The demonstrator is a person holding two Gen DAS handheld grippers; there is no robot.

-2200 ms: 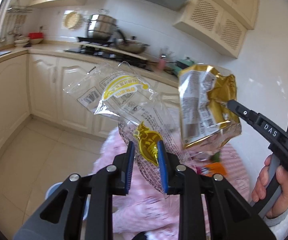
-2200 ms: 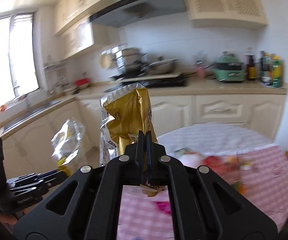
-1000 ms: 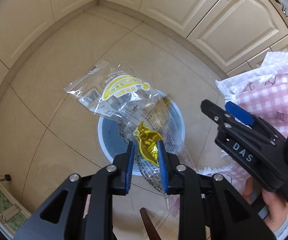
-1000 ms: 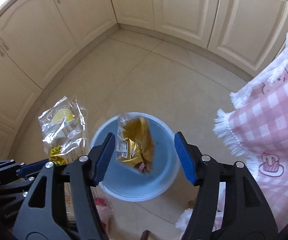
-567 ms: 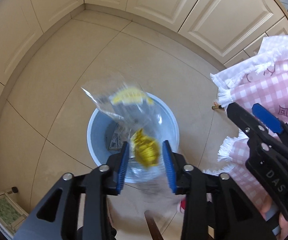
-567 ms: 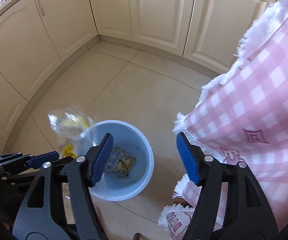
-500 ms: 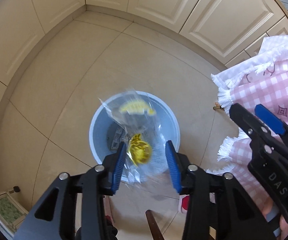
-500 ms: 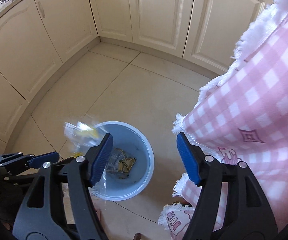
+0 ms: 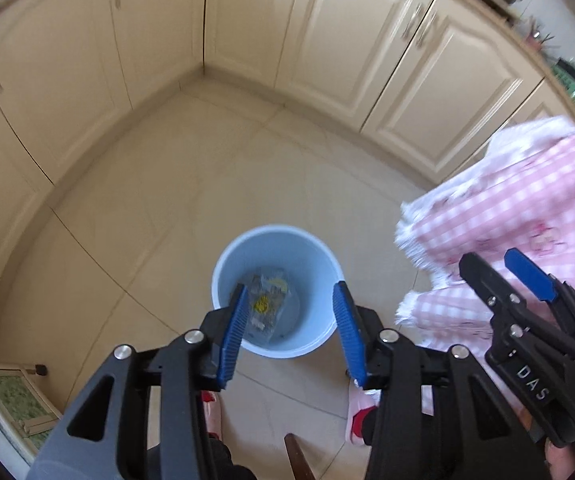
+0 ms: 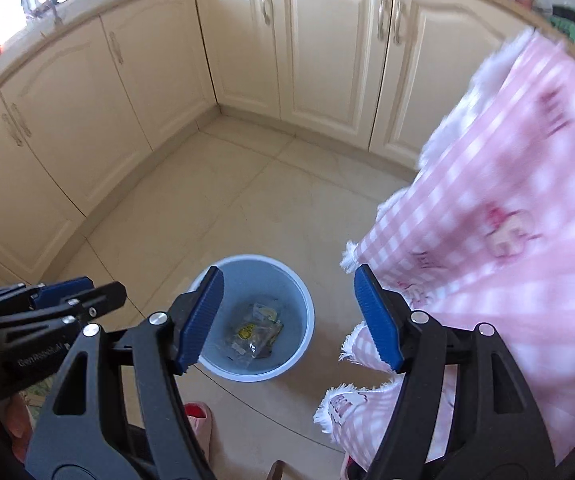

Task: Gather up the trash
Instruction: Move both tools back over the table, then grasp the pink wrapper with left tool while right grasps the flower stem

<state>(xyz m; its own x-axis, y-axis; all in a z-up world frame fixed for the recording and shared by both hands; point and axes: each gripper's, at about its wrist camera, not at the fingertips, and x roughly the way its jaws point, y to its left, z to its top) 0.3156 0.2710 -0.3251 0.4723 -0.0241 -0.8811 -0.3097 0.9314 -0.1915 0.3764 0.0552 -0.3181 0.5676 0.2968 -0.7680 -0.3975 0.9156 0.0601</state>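
Note:
A light blue bin (image 9: 311,256) stands on the tiled floor, also seen in the right wrist view (image 10: 303,300). Inside it lies a clear wrapper with yellow print (image 9: 265,304), which the right wrist view shows too (image 10: 253,330), on top of other trash. My left gripper (image 9: 291,334) is open and empty, high above the bin. My right gripper (image 10: 289,320) is open and empty, also above the bin; it shows at the right of the left wrist view (image 9: 507,280). The left gripper shows at the left of the right wrist view (image 10: 83,292).
A table with a pink checked cloth (image 10: 507,220) hangs close on the right of the bin, also in the left wrist view (image 9: 527,216). Cream cabinets (image 10: 327,48) line the corner behind. The person's red slippers (image 9: 361,420) are below the grippers.
The right gripper opened and dropped the gold packet into the bin. Then the left gripper opened and the clear wrapper fell in. Both grippers have lifted away.

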